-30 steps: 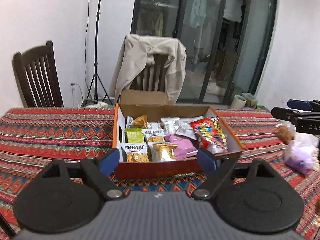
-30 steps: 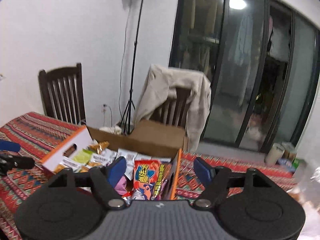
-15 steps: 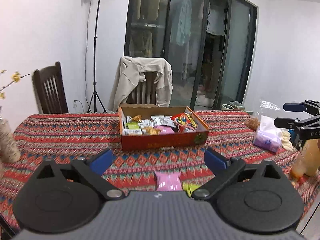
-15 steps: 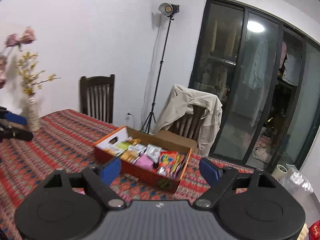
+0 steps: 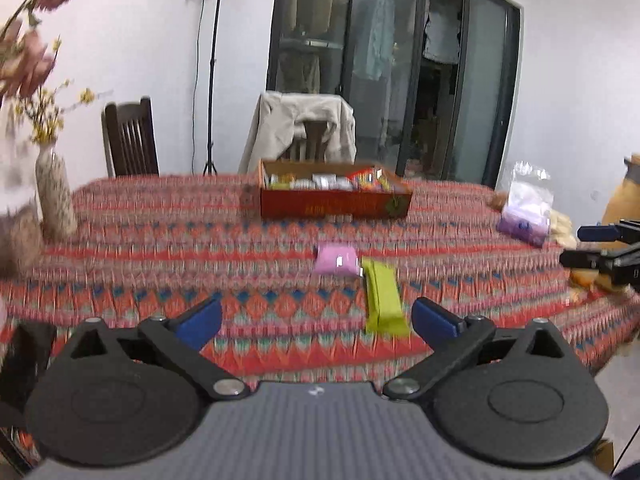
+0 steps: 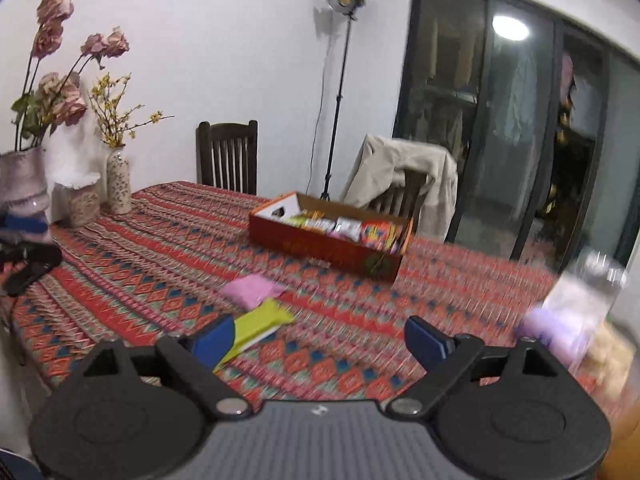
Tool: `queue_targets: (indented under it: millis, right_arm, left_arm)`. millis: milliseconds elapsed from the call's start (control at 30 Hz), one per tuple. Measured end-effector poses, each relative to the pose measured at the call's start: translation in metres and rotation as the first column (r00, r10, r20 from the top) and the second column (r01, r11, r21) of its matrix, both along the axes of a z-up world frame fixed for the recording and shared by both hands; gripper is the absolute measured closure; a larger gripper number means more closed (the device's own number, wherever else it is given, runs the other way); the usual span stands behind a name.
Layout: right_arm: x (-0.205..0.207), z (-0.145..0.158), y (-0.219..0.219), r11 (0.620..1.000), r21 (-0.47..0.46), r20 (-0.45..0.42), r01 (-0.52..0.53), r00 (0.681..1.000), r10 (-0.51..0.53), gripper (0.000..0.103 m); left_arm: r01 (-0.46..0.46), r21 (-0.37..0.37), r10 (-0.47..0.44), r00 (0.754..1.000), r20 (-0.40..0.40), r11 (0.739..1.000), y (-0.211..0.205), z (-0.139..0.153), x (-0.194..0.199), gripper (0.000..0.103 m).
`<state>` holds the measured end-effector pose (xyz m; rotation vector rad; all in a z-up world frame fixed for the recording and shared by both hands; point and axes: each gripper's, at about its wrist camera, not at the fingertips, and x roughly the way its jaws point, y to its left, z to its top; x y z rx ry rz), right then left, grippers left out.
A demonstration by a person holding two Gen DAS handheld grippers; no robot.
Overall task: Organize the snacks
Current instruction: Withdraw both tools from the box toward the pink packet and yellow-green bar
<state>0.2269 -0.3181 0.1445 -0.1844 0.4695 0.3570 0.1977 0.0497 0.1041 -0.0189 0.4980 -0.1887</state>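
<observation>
An orange cardboard box (image 5: 336,206) packed with snack packets stands far across the patterned tablecloth (image 5: 160,248), also visible as the box (image 6: 320,246) in the right wrist view. A pink packet (image 5: 336,260) and a yellow-green packet (image 5: 384,300) lie loose on the cloth, nearer to me. My left gripper (image 5: 316,320) hovers short of them, jaws opening wide with nothing between them. My right gripper (image 6: 320,338) is opening too and holds nothing. Its left fingertip overlaps the green packet (image 6: 260,324), and the pink packet (image 6: 252,290) lies just beyond.
A clear bag with purple packs (image 5: 524,216) lies at the table's right edge. Vases with flowers (image 6: 118,184) stand at the far left corner. Two wooden chairs, one draped with a beige jacket (image 5: 304,128), stand behind the table, beside a light stand.
Both grippers have drawn well back from the box, which now looks small and distant. The pink and green packets on the cloth have come into view. Both pairs of jaws stand wider.
</observation>
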Motion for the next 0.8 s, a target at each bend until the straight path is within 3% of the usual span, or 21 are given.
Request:
queue_targets:
  millis: [100, 233, 433, 800]
  right_arm:
    - [-0.014, -0.023, -0.005, 0.994, 0.097, -0.033, 0.048, 0.998, -0.045, 0.008]
    - [-0.025, -0.054, -0.004, 0.982, 0.182, -0.105, 0.046, 0.994, -0.027, 0.008]
    - [-0.019, -0.079, 0.008, 0.987, 0.138, -0.155, 0.081, 0.986, -0.059, 0.008]
    - [0.016, -0.091, 0.030, 0.990, 0.125, -0.194, 0.071, 0.980, -0.045, 0.008]
  left_arm:
    - [-0.031, 0.010, 0.031, 0.999, -0.013, 0.999, 0.002, -0.018, -0.010, 0.000]
    - [-0.056, 0.004, 0.056, 0.997, -0.049, 0.998, 0.005, -0.034, -0.012, 0.000]
    - [-0.060, -0.008, 0.059, 0.996, -0.074, 0.998, 0.009, -0.045, -0.008, 0.000]
    - [-0.063, -0.013, 0.061, 0.991, -0.116, 0.998, 0.022, -0.054, 0.023, 0.000]
